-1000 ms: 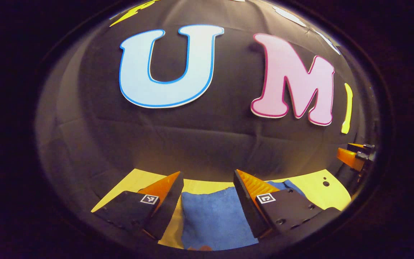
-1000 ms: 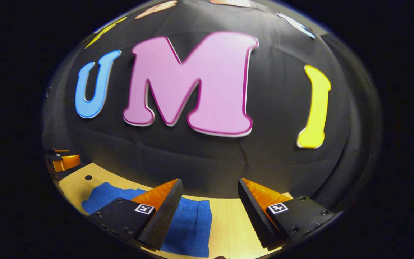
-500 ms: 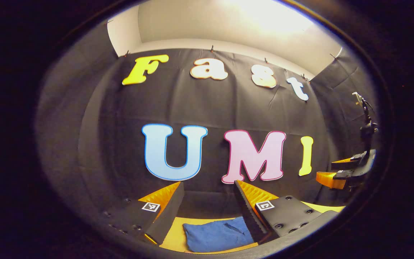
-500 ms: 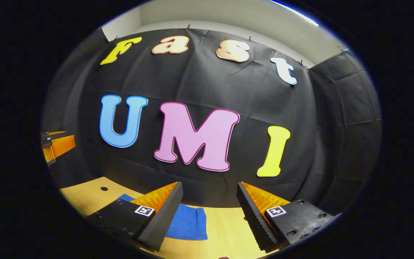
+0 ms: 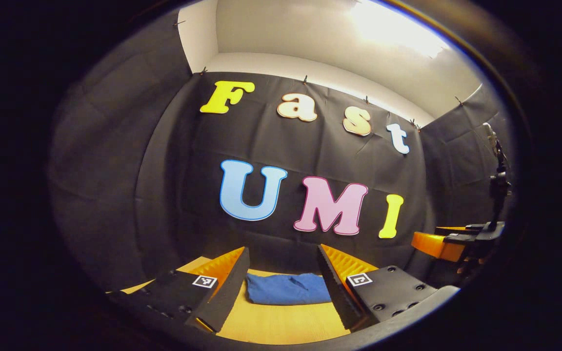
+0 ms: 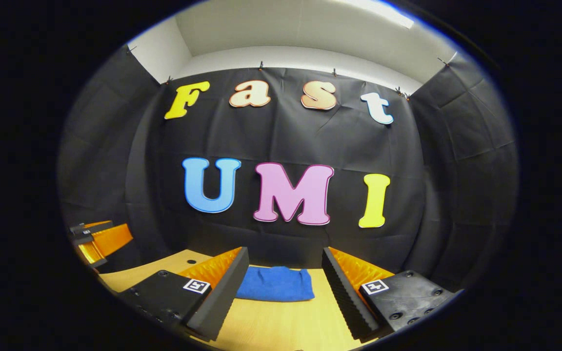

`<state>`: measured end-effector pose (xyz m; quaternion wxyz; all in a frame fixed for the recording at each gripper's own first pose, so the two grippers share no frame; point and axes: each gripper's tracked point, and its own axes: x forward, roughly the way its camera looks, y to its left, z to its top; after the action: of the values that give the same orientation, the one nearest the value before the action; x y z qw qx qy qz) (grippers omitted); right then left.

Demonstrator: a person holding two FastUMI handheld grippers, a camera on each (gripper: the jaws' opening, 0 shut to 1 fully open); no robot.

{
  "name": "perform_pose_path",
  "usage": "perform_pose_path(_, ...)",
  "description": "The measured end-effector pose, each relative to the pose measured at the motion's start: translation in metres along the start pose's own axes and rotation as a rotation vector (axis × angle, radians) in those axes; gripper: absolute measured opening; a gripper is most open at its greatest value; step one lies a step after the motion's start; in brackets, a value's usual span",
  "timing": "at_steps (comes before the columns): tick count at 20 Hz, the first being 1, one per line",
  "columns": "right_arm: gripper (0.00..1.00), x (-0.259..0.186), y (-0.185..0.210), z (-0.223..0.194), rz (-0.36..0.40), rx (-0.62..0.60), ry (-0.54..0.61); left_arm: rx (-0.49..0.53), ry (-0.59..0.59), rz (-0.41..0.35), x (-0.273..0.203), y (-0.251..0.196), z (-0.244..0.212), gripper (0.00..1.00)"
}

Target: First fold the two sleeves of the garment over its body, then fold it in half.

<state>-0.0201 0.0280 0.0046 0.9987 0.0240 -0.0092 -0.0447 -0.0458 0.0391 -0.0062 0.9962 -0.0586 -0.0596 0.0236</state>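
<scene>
A folded blue garment (image 5: 288, 288) (image 6: 275, 283) lies on the wooden table (image 5: 281, 324) (image 6: 281, 321), ahead of both claws. The left gripper (image 5: 283, 265) and right gripper (image 6: 286, 265) gape wide, holding nothing.

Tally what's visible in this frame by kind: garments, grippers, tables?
Blue garment, folded, on the table: 1
Grippers, left gripper and right gripper, both open and empty: 2
Wooden table: 1
Total: 4

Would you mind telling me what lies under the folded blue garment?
The blue garment rests on the wooden table, bare around it. The layers folded beneath and the table directly under it are covered.
</scene>
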Motion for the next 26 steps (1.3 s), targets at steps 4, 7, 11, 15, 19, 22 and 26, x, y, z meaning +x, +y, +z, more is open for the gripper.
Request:
perform_pose_path(4,0.96,-0.032,-0.003,-0.009,-0.032,-0.012,0.004,-0.007,0.021,0.022,-0.02,0.017,0.001,0.79)
perform_pose_path(7,0.96,-0.028,-0.011,0.001,-0.036,-0.061,-0.027,0.051,-0.002,0.018,-0.017,0.019,0.008,0.79)
perform_pose_path(11,0.96,-0.02,-0.006,0.008,-0.023,-0.045,-0.05,0.051,-0.025,-0.026,-0.008,0.003,0.02,0.79)
perform_pose_path(15,0.96,-0.024,-0.006,-0.003,-0.018,-0.067,-0.03,0.119,-0.05,-0.015,-0.009,0.007,0.027,0.79)
perform_pose_path(19,0.96,-0.023,-0.006,-0.01,-0.024,-0.042,-0.004,0.15,-0.05,-0.011,-0.01,0.013,0.029,0.79)
perform_pose_path(22,0.96,-0.023,-0.008,-0.008,-0.033,-0.024,-0.006,0.15,-0.046,-0.005,-0.009,0.015,0.029,0.79)
perform_pose_path(26,0.96,-0.024,-0.011,-0.012,-0.021,-0.058,0.009,0.178,-0.065,-0.017,-0.011,0.01,0.035,0.79)
